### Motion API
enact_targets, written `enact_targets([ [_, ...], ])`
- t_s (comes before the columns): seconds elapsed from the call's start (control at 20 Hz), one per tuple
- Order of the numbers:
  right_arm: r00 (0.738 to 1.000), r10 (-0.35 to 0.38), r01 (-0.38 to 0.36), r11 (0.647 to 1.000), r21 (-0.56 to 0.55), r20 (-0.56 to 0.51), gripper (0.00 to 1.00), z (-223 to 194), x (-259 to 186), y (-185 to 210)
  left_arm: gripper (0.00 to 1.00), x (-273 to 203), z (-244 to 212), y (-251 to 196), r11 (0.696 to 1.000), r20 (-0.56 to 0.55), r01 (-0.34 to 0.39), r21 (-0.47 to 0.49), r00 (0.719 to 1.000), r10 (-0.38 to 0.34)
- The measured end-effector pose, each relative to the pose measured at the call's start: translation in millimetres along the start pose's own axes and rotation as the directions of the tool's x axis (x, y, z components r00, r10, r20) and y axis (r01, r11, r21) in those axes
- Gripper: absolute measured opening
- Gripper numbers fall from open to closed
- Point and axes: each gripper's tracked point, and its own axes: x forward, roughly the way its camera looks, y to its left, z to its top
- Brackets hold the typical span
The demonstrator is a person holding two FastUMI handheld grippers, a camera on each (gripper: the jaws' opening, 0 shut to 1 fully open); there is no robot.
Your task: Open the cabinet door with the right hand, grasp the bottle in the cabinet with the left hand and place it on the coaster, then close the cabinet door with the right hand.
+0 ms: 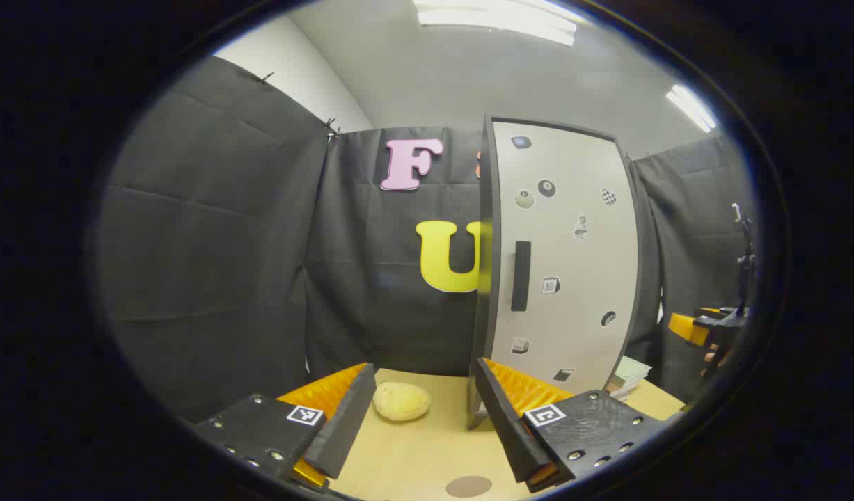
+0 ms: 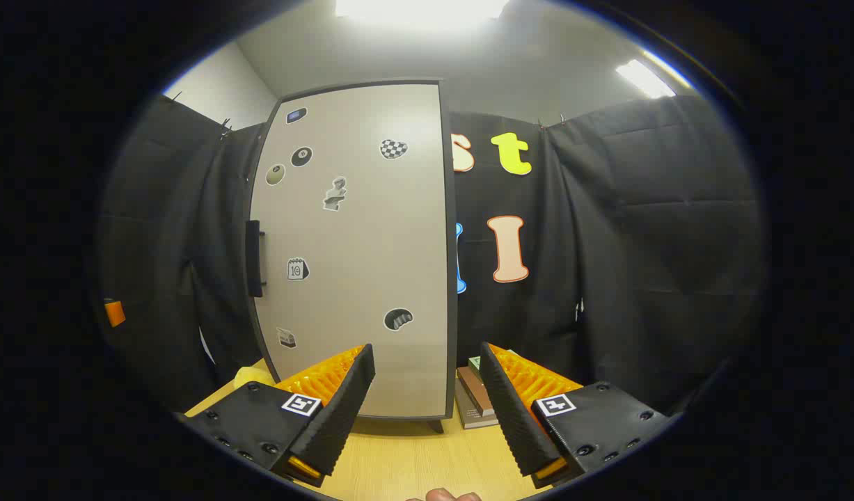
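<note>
Light wooden table (image 1: 413, 452), cabinet (image 1: 562, 257), yellow sponge (image 1: 401, 401), brown coaster (image 1: 468, 486), stacked books (image 2: 475, 396)

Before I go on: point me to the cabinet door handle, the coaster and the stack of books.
cabinet door handle (image 1: 520, 275), left gripper view, middle of the dark vertical bar.
coaster (image 1: 468, 486), left gripper view, centre of the brown disc on the table.
stack of books (image 2: 475, 400), right gripper view, cover of the brown book.

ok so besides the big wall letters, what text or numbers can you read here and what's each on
"10": on the calendar sticker on the cabinet door.
Black ball sticker: its number is too blurred to read.
Checkered sticker: a pattern, no text.
Square coded tags: patterns, no words.
Stacked books: any print is too small to read.
</note>
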Motion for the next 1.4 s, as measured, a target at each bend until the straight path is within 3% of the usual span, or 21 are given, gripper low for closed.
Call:
enact_targets([
  [0.85, 0.997, 0.077, -0.077, 0.997, -0.024, -0.010, 0.94, 3, 7, 56, 0.89, -6, -17, 25, 1.000, -0.034, -0.011, 0.007, 0.999, 0.011],
  [1.15, 0.991, 0.135, -0.135, 0.990, -0.038, 0.003, 0.96, 24, 25, 89, 0.89, -13, -35, 36, 0.999, -0.059, -0.037, -0.002, 0.998, 0.037],
  [1.4, 0.975, 0.218, -0.215, 0.974, -0.066, 0.037, 0.96, 60, 54, 139, 0.89, -27, -53, 51, 0.997, -0.071, -0.074, -0.011, 0.995, 0.073],
])
